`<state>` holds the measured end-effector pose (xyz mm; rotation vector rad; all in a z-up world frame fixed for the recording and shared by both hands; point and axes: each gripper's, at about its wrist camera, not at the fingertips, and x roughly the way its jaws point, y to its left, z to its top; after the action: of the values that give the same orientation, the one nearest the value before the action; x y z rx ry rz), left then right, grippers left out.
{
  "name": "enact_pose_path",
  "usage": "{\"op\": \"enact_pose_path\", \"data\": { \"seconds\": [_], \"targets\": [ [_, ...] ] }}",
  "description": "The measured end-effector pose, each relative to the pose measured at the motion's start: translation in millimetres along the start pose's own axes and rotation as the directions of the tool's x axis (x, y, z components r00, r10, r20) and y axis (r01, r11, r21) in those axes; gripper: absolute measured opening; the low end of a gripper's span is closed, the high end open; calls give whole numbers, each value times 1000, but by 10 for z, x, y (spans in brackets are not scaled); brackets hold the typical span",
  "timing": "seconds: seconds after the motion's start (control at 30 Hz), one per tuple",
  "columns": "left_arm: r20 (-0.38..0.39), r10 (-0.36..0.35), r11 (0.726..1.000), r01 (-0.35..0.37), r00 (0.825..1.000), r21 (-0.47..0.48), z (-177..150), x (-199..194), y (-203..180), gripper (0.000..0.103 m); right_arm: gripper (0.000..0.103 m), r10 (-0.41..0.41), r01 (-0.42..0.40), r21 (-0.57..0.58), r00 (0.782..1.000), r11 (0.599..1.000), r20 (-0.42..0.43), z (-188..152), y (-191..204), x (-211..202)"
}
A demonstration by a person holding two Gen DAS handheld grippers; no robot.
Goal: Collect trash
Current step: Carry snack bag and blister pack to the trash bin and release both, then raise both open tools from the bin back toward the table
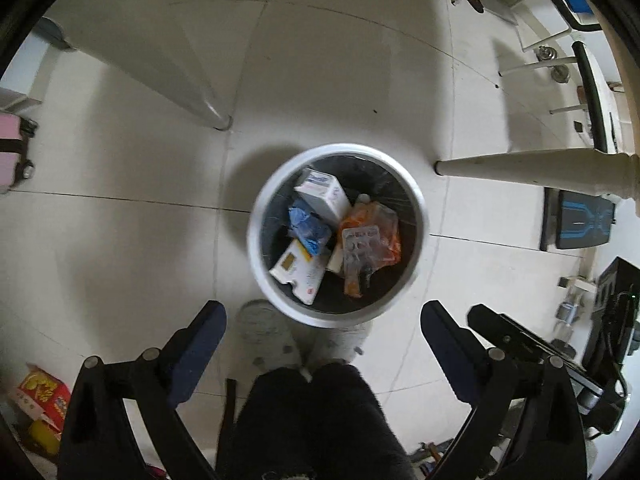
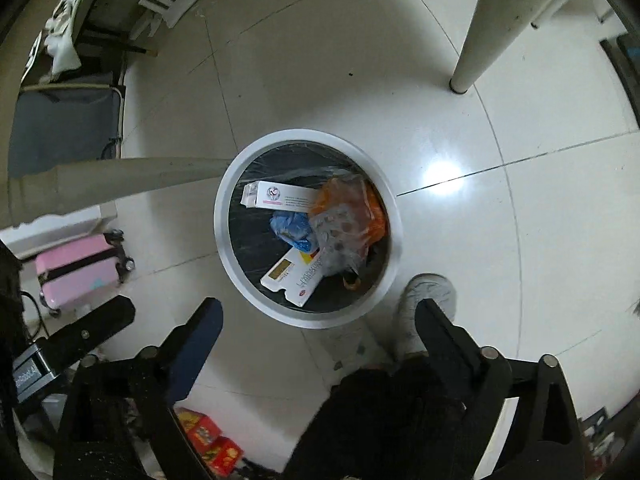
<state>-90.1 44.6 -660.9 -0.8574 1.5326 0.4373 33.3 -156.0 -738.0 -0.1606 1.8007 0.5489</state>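
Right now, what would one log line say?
left gripper: open, empty | right gripper: open, empty | trash bin: holds boxes, blue wad, orange bag

Under you, the tiled floor (image 2: pixel 460 208) looks glossy and smooth. Your bin (image 1: pixel 256 236) has a smooth white rim and shiny black plastic liner (image 2: pixel 248 236), holding cardboard boxes (image 1: pixel 322 194) and crinkled film (image 2: pixel 340 236).
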Motion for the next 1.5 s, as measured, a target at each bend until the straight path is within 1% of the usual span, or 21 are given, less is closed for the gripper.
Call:
{"op": "enact_pose_path", "data": {
  "seconds": [0.2, 0.37, 0.6, 0.77, 0.93, 1.07, 1.17, 1.3, 1.4, 1.5],
  "targets": [
    [42, 74, 997, -75, 996, 23, -145, -182, -20, 99, 98, -90, 92, -66, 995, 994, 37, -109, 99, -270],
    [69, 120, 992, -123, 990, 39, -269, -318, -61, 99, 99, -130, 137, -100, 989, 986, 66, -212, 197, -519],
    [95, 139, 989, -144, 986, 43, -438, -543, -115, 99, 99, -165, 177, -128, 982, 976, 97, -369, 285, -856],
    [113, 148, 987, -154, 983, 52, -589, -855, -192, 99, 99, -180, 196, -145, 977, 970, 114, -520, 352, -1196],
    [139, 155, 984, -165, 978, 62, -785, -1296, -279, 99, 99, -187, 209, -162, 972, 964, 142, -724, 480, -1694],
    [163, 152, 984, -165, 975, 71, -967, -1724, -361, 99, 99, -179, 206, -176, 971, 963, 159, -909, 613, -2136],
    [179, 162, 980, -179, 970, 82, -1097, -2032, -412, 99, 99, -168, 200, -188, 970, 962, 173, -1081, 739, -2511],
    [207, 148, 980, -172, 967, 103, -1247, -2483, -482, 99, 99, -154, 194, -204, 968, 960, 197, -1330, 931, -3044],
    [255, 139, 979, -172, 957, 112, -1310, -2828, -536, 99, 99, -137, 181, -202, 967, 962, 213, -1454, 1044, -3403],
    [313, 146, 976, -189, 938, 111, -1278, -3108, -582, 99, 99, -106, 158, -192, 962, 969, 253, -1494, 1157, -3770]
  ]
}}
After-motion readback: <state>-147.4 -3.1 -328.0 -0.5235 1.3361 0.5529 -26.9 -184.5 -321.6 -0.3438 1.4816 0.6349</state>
